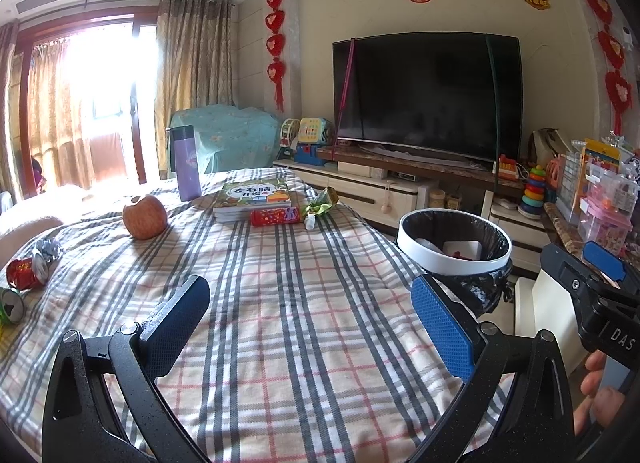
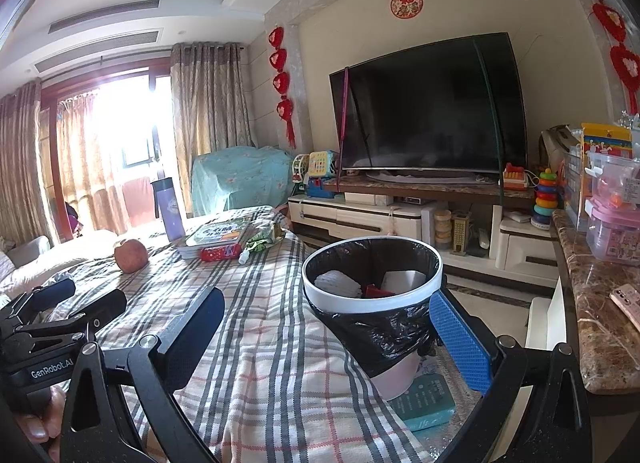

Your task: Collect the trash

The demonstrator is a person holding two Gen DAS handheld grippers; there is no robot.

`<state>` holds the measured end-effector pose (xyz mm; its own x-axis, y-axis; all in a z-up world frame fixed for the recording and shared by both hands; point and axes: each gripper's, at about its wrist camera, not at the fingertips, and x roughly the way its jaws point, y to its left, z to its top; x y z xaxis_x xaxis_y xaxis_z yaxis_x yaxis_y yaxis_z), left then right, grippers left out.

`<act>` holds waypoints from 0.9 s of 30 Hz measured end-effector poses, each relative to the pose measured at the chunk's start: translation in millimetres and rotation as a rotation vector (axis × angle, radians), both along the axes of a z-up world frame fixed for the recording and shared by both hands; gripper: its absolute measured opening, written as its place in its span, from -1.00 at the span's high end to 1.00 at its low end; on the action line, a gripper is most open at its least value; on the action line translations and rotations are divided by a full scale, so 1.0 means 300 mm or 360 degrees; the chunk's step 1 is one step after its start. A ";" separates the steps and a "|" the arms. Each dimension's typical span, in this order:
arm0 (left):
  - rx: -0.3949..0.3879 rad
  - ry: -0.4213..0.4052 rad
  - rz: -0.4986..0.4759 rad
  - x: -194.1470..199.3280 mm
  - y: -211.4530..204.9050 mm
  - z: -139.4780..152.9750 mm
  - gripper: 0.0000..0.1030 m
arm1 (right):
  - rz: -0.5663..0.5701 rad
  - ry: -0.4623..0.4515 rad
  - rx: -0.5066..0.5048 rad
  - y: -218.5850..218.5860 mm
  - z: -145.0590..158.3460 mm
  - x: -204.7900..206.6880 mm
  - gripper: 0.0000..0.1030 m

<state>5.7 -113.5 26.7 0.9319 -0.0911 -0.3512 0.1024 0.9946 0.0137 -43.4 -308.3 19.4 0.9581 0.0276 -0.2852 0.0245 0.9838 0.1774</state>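
Left gripper [image 1: 316, 315]: fingers spread wide, nothing between them, held above the plaid cloth [image 1: 280, 303] that covers the table.
Right gripper [image 2: 340, 343]: fingers wide apart and empty; the trash bin [image 2: 374, 263] shows between them, in front of the tips, beside the table's right edge.
Trash bin: white rim, black bag liner; white paper and a red scrap lie inside.
Crushed red can [image 1: 26, 273]: lying on the cloth at the far left edge of the left wrist view, with crumpled foil [image 1: 48, 249] just behind it.
Green can [image 1: 12, 305]: on its side just in front of the red can, partly cut off by the frame.
Red wrapper [image 1: 276, 217]: lying against the front of a stack of children's books [image 1: 254, 199] at the far end of the table.
Green packet [image 1: 322, 203]: crumpled, just right of the books, with a small white bottle [image 1: 309, 221] beside it.
Apple [image 1: 145, 217]: standing on the cloth, left of the books.
Purple flask [image 1: 186, 169]: upright behind the apple, near the far edge.
Television [image 1: 428, 95]: dark, on a low cabinet across the room.
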 end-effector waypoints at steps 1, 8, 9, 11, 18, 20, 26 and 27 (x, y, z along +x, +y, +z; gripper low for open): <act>0.0001 0.0000 0.0001 0.000 0.000 0.000 -1.00 | 0.0000 -0.0001 0.0000 -0.002 -0.001 -0.001 -1.00; -0.0001 0.0003 -0.0001 0.001 0.001 -0.001 -1.00 | 0.0004 0.0002 -0.0001 0.004 -0.003 0.001 -1.00; -0.0001 0.0003 -0.0002 0.001 0.000 -0.002 -1.00 | 0.0005 0.0003 -0.0001 0.005 -0.002 0.002 -1.00; -0.0001 0.0005 -0.0003 0.001 -0.002 -0.002 -1.00 | 0.0008 0.0005 -0.0001 0.008 -0.003 0.003 -1.00; -0.0006 0.0018 -0.0009 0.008 -0.007 -0.011 -1.00 | 0.0016 0.0014 0.0002 0.013 -0.009 0.008 -1.00; -0.0009 0.0023 -0.0010 0.011 -0.007 -0.014 -1.00 | 0.0020 0.0021 0.0005 0.010 -0.011 0.011 -1.00; -0.0022 0.0035 -0.0014 0.024 0.005 -0.018 -1.00 | 0.0032 0.0032 0.0014 0.008 -0.012 0.017 -1.00; -0.0023 0.0035 -0.0014 0.024 0.004 -0.018 -1.00 | 0.0034 0.0033 0.0016 0.008 -0.011 0.018 -1.00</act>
